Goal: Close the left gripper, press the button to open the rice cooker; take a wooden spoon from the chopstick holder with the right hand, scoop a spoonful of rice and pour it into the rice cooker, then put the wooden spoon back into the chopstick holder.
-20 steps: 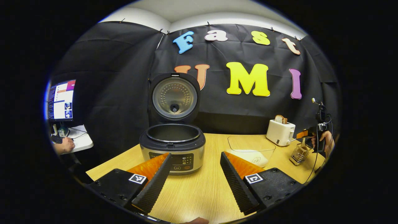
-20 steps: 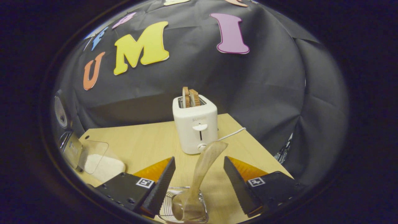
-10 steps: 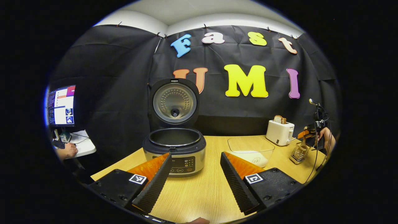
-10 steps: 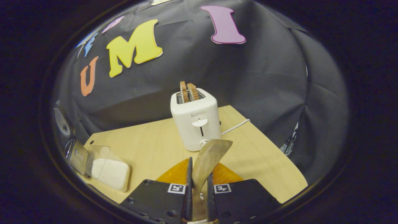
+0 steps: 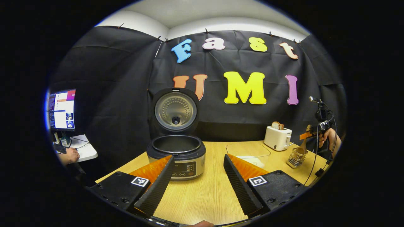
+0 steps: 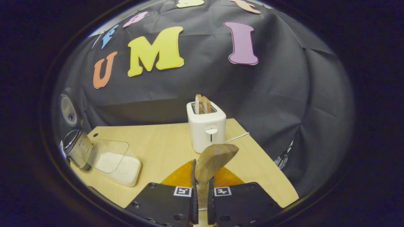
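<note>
The rice cooker (image 5: 175,154) stands with its lid (image 5: 175,110) raised and its pot showing nothing inside. My left gripper (image 5: 199,157) is open, well back from the cooker. At the far right a hand holds my right gripper (image 5: 311,134) over the wire chopstick holder (image 5: 295,157). In the right gripper view my right gripper (image 6: 202,176) is shut on the handle of the wooden spoon (image 6: 214,157), whose broad end sticks up. The spoon's lower end is hidden. A clear container of rice (image 6: 116,162) (image 5: 249,154) sits between cooker and holder.
A white toaster (image 6: 206,129) with bread in it stands at the back right, with its cord trailing to the table's edge. The cooker (image 6: 75,148) is at the far left in the right gripper view. Off the table's left, a person's hand (image 5: 68,155) rests by a monitor.
My right gripper shut on the spoon's handle and has risen with it. My left gripper, still open, has drawn back from the cooker.
</note>
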{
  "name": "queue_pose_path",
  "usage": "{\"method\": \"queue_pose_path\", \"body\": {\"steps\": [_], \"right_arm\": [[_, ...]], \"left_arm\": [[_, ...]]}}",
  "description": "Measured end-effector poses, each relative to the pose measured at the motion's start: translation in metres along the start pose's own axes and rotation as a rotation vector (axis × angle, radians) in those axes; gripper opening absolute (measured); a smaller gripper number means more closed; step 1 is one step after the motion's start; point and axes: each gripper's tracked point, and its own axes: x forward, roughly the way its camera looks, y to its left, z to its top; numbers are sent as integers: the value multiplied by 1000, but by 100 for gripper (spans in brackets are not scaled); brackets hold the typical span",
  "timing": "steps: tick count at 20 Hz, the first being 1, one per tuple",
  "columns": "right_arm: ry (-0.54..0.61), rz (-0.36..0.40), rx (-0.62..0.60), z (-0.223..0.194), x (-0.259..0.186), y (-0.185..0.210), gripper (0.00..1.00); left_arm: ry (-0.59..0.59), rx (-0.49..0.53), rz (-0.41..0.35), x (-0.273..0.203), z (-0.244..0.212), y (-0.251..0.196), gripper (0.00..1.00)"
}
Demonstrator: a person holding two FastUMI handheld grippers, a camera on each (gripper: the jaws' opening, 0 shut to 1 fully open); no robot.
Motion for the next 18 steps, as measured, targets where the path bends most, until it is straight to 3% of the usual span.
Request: {"method": "queue_pose_path", "body": {"steps": [4, 9, 18], "right_arm": [[-50, -44, -56, 27, -23, 15, 12], [-93, -30, -67, 61, -46, 64, 11], [-92, 128, -151, 82, -38, 239, 11]], "left_arm": [[-6, -1, -3, -8, 6, 10, 99], [-31, -23, 17, -16, 17, 29, 99], [-1, -38, 18, -14, 10, 53, 99]]}}
